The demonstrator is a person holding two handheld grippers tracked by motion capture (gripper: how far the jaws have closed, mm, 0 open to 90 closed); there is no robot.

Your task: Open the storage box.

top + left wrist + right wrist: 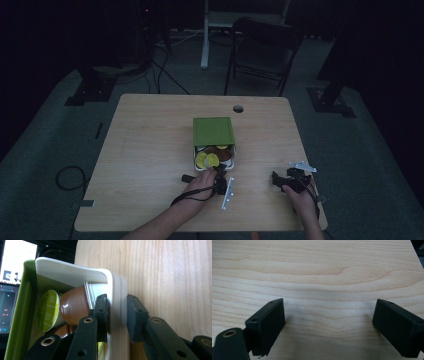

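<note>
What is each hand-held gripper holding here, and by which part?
The left hand-held gripper clamps the white box by its side wall, one jaw inside, one outside. The right hand-held gripper holds nothing; its jaws stand open over the table.

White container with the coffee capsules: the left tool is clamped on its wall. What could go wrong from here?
1. The left tool pinches only the thin near wall of the white container; pulling could tilt it and spill the capsules.
2. The inner pad sits right beside the brown capsule, so it may get nudged or crushed.
3. The green lid lies partly over the container and could slide off if it is dragged, while the right tool rests open on bare table, too far to steady it.
</note>
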